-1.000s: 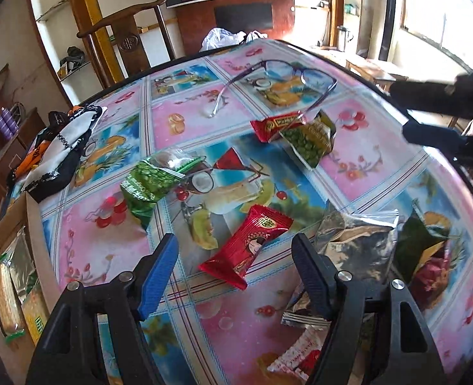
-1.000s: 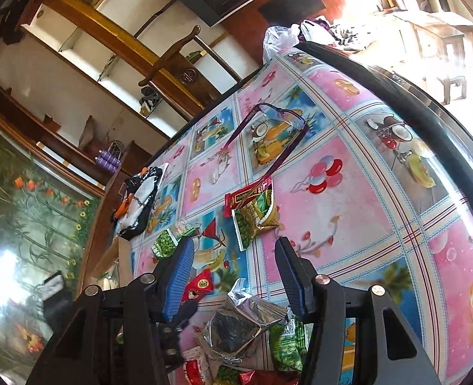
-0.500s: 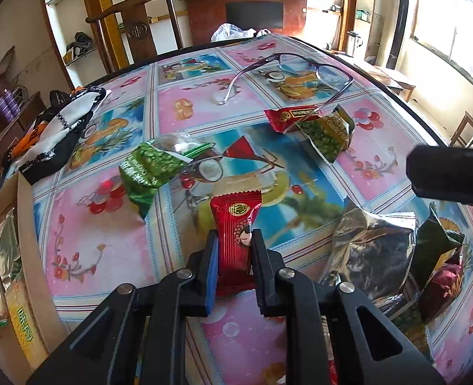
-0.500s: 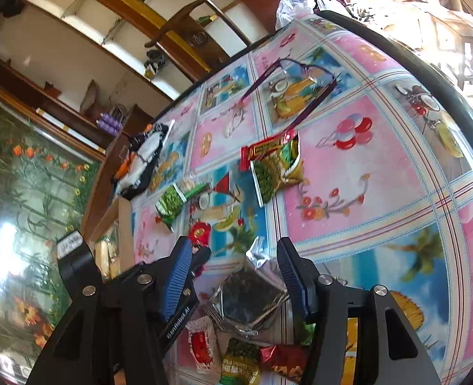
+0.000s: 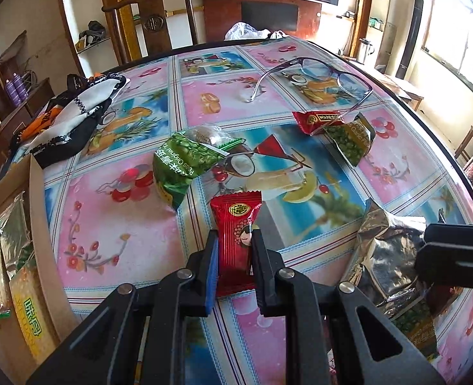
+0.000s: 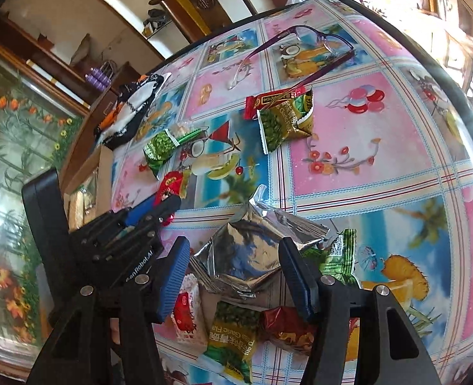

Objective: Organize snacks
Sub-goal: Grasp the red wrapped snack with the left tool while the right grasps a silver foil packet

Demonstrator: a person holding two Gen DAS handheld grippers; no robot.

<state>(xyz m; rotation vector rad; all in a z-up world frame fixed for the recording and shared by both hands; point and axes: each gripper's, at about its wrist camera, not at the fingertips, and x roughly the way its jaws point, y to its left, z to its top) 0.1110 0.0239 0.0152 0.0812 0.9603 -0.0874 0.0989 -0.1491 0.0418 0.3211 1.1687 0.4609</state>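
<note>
While our left tongs [image 5: 234, 250] pinch the red candy packet [image 5: 236, 224], our right tongs [image 6: 233, 266] are opening around the silver foil bag [image 6: 246, 256].

We see the red packet low over the desk [image 5: 114, 231], near the green pea bag [image 5: 180, 166]. The foil bag lies on the desk between our right pads, not pressed by them, atop a snack pile. A cardboard box [image 5: 40, 224] of biscuits sits at the left edge; glasses [image 5: 316, 80] rest farther back.

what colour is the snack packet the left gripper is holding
Red, with a gold emblem and a small cartoon face; the snack packet shows best in the left wrist view.
</note>
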